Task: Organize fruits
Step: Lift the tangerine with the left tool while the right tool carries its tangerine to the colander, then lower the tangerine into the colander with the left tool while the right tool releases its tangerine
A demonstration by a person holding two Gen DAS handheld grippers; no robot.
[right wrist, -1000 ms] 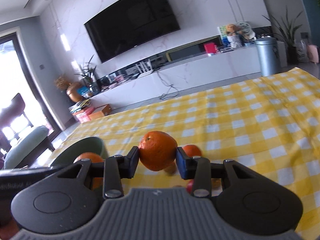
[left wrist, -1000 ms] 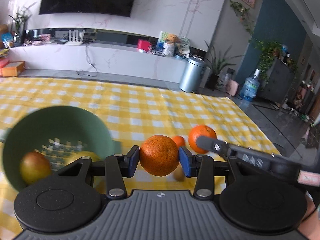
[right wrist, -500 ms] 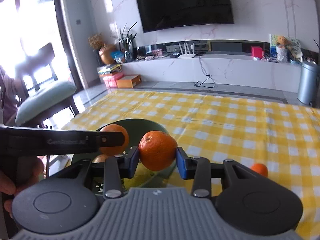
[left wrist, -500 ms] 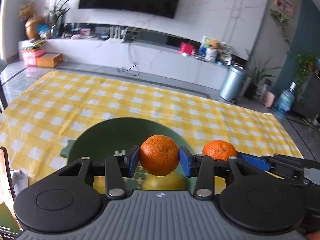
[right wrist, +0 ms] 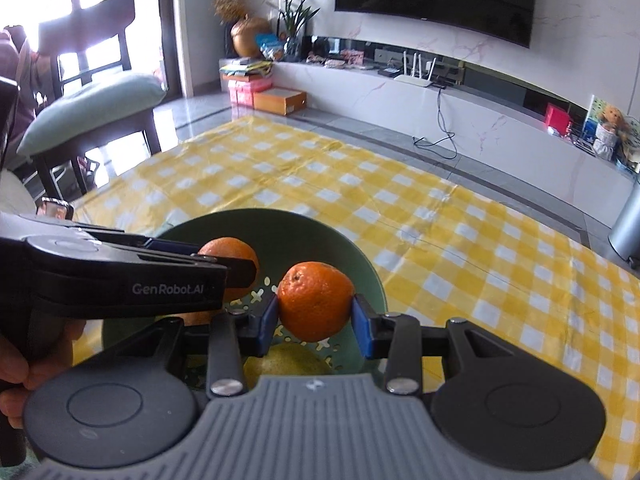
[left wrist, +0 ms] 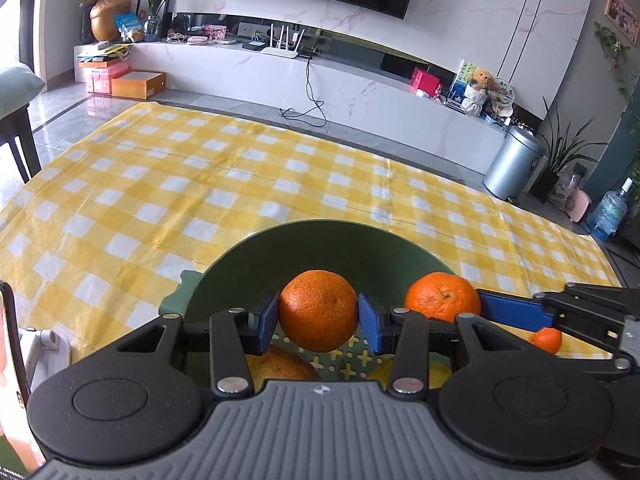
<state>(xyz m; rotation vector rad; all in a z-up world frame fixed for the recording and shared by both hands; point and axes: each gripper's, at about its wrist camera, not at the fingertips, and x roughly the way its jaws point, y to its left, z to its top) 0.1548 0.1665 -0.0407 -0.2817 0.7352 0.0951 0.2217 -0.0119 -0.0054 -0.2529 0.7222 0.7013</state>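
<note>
Both claws are hanging over the green bowl [left wrist: 320, 240], each clamped on 1 orange. The left claw [left wrist: 318, 322] is pinching the left orange [left wrist: 318, 310] between its blue pads, and in the right wrist view the right claw [right wrist: 314, 320] is squeezing the right orange [right wrist: 316, 306] the same way. Directly below the left claw, a yellowish fruit [left wrist: 280, 364] is lying on the bowl's perforated floor. To the right of the right claw's far pad, 1 small orange [left wrist: 546, 340] is sitting on the yellow checked surface [left wrist: 160, 200], just outside the bowl.

Judging by this, the release into the bowl is what is coming, and these risks are showing:
- The 2 claws are crowding the same bowl, nearly side by side, so opening or lowering together could be knocking 1 claw or its orange against the other.
- Fruit is already lying under both claws; a dropped orange could be bouncing off it and rolling over the rim onto the surface.
- The bowl looks light, so a claw pressing on its rim could be tipping or sliding it on the cloth.
- Round, firm oranges in flat pads could be slipping out early if the wrist is rolling.

The only readable writing is "GenRobot.AI", printed in pale letters on the side of the left claw's body as seen from the right wrist camera.
</note>
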